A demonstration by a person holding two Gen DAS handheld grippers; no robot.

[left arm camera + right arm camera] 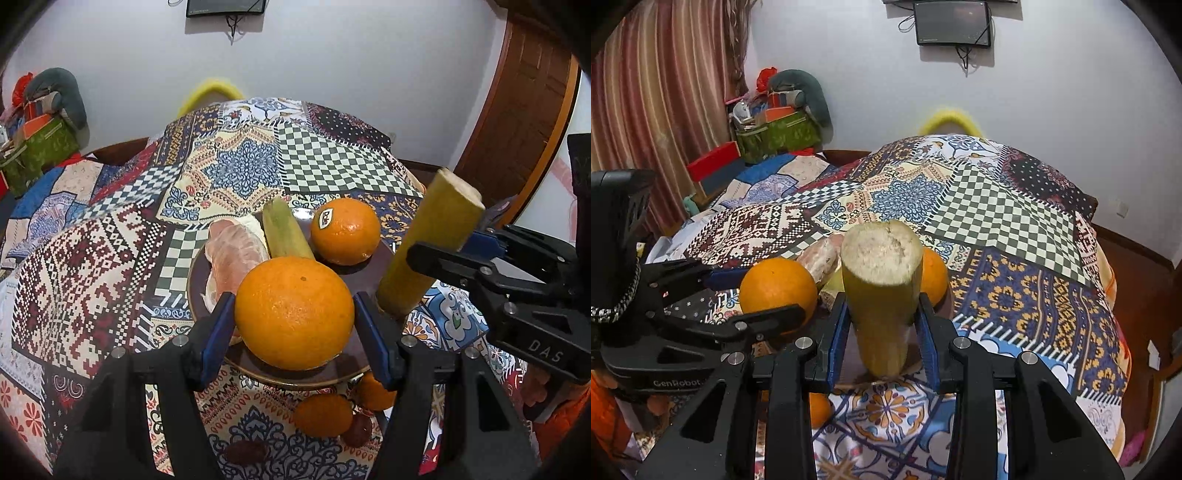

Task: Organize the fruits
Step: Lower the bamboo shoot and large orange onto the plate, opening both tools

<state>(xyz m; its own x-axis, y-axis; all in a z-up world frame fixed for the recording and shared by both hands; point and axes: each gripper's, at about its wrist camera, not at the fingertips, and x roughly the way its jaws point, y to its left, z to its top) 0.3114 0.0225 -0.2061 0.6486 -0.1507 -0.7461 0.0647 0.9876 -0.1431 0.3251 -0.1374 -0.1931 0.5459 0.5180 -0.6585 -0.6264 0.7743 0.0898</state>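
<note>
Orange (294,314) between parted left claw (295,332) pads over plate (354,275); right claw (882,332) clamps cane stalk (882,291).

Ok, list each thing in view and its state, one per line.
left hand-held gripper: around large orange, contact unclear
large orange: on plate
right hand-held gripper: shut on sugarcane piece
sugarcane piece: held, tilted
plate: loaded
stickered orange: on plate
</note>
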